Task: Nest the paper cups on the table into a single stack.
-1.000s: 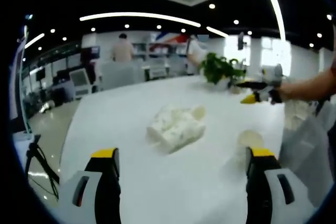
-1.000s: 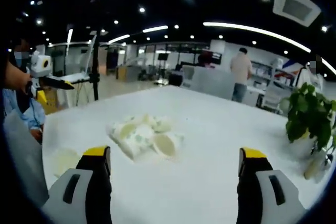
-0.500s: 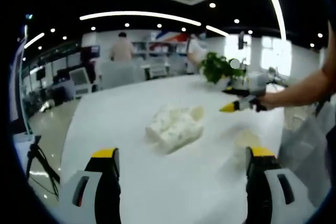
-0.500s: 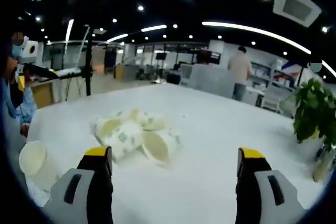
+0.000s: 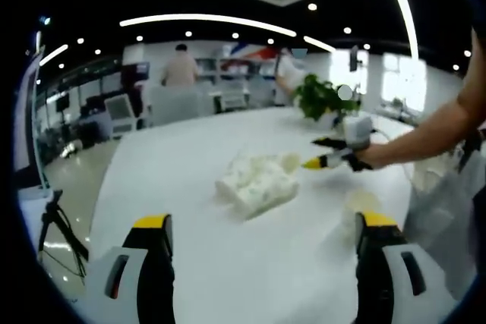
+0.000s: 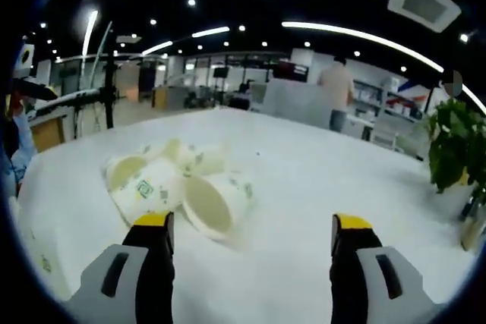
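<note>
Several white paper cups with green print lie on their sides in a loose pile (image 5: 257,181) in the middle of the white table (image 5: 190,210). In the right gripper view the pile is close: one cup (image 6: 216,202) turns its mouth toward me, another (image 6: 144,184) lies left of it. A further cup (image 5: 363,201) stands apart, near the table's right side. My left gripper (image 5: 264,221) is open and empty, well short of the pile. My right gripper (image 6: 253,221) is open, low over the table just in front of the pile; it also shows as the right gripper (image 5: 334,158) beside the pile's right end.
A potted green plant (image 5: 323,98) stands at the far edge of the table, plant (image 6: 456,142) off to the right of the right gripper. A person's arm (image 5: 433,130) reaches in from the right. A tripod (image 5: 57,225) stands off the table's left edge. People stand in the office behind.
My right gripper has moved in toward the pile and lower, so the cups now loom large just ahead of its jaws. The left gripper has hardly moved.
</note>
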A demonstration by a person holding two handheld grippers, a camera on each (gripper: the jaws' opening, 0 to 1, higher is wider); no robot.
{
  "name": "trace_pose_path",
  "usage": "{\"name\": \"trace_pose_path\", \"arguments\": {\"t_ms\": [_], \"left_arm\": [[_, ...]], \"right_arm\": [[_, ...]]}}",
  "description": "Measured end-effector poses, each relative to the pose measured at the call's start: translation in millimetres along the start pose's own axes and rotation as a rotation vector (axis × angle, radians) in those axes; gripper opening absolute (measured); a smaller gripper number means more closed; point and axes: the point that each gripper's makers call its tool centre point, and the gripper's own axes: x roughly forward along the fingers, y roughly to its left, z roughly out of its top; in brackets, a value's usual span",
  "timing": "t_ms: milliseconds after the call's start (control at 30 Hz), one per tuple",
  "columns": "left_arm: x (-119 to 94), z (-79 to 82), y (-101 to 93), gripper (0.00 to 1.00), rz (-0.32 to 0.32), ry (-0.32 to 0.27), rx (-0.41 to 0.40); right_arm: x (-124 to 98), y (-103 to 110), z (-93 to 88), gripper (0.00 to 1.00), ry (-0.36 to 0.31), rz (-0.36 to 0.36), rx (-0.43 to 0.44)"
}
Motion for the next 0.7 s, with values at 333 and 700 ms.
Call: {"name": "trace_pose_path", "arguments": {"t_ms": [333, 700], "left_arm": [[-3.0, -6.8, -0.8, 0.99, 0.008, 0.008, -0.014], [-12.9, -5.5, 11.5, 0.99, 0.048, 0.001, -0.023]], "right_arm": [[20.8, 3.1, -3.1, 0.64, 0.025, 0.011, 0.020], [38.6, 8.5, -3.7, 0.42, 0.065, -0.011, -0.030]]}}
